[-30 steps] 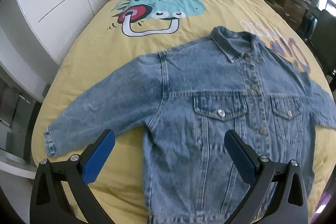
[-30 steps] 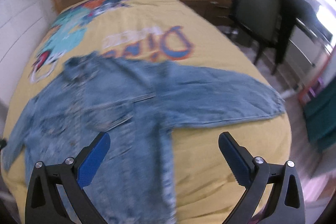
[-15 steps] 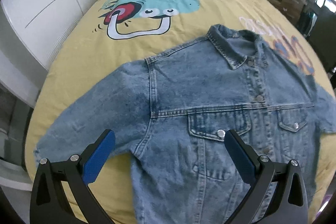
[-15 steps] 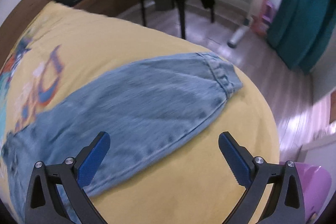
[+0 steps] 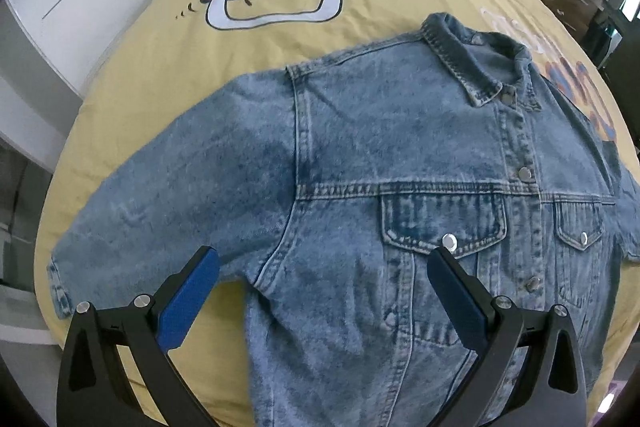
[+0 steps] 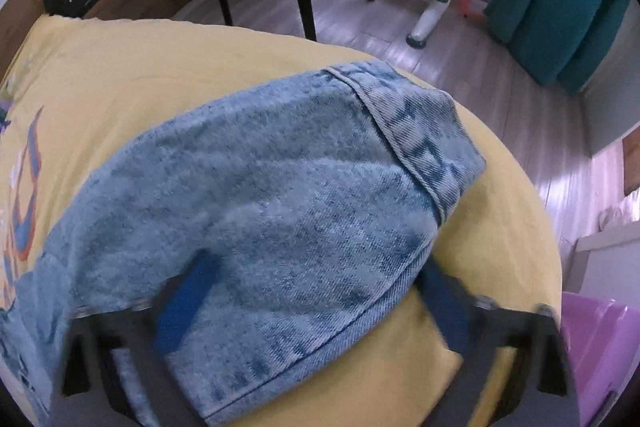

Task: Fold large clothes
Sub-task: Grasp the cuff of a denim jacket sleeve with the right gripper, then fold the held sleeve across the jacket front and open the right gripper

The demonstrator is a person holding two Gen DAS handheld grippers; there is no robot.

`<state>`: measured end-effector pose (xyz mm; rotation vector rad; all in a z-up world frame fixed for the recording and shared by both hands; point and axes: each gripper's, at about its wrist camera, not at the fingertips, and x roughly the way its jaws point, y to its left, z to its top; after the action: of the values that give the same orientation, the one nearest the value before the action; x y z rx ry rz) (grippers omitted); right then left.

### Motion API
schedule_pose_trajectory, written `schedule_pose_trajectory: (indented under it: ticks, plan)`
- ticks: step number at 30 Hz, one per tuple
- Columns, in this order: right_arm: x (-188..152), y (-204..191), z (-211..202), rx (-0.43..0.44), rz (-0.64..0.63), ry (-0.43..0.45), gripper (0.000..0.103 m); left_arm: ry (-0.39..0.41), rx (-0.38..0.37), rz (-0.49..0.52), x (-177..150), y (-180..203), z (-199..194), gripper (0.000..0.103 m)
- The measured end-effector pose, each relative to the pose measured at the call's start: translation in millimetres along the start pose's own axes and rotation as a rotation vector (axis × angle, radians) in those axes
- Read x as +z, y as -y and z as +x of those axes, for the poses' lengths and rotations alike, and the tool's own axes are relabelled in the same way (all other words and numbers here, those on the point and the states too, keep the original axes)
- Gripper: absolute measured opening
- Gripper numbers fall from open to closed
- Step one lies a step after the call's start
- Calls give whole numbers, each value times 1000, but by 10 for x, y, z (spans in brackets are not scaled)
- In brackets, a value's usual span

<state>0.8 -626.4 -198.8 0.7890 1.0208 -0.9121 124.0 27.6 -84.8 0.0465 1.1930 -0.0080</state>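
Tools closed in on the jacket's two sides, both with jaws spread and nothing gripped.
Over the last second the right tool [image 6: 316,291] was swung from the body out to the sleeve [image 6: 280,195] near its cuff [image 6: 424,131]; the left tool [image 5: 324,291] was brought nearer the armpit, so a sleeve fold is judged next. Spread face-up on the bed [image 5: 160,59], the jacket [image 5: 400,155] is laid collar toward the headboard, sleeves stretched crosswise.

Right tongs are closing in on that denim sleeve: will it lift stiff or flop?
The sleeve will probably drape, since it lies flat on the yellow bedspread. The stitched cuff looks thicker and likely holds shape better. The denim jacket seems heavy, so its body may drag.
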Motion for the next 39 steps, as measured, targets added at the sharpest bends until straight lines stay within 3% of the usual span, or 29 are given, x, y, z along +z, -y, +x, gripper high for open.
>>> schedule_pose_trajectory:
  ticks: [1,4,10,19,25,32,39]
  plan:
    - [41,-49,-20,5,-13,4,24,2,-10,1,-14,-12,-1,102]
    - [108,-102,-135,46,-48,4,10,4,-8,10,-40,-34,-1,102]
    - [-8,-529,-764,92,-246,116,8,19,-14,5,-70,-90,-11,102]
    - [-553,-1673,-1915,321,-487,242,7,34,-8,6,-51,-162,-7,102]
    - [-1049,-2556,-2359,484,-635,251,7,21,-53,-38,-7,-258,25,102]
    - [-1763,-3376,-2403,597,-773,175,7,31,-71,-93,110,-393,4,102]
    - [-2458,-3747,-1903,569,-897,47,7,35,-66,-91,131,-448,46,102]
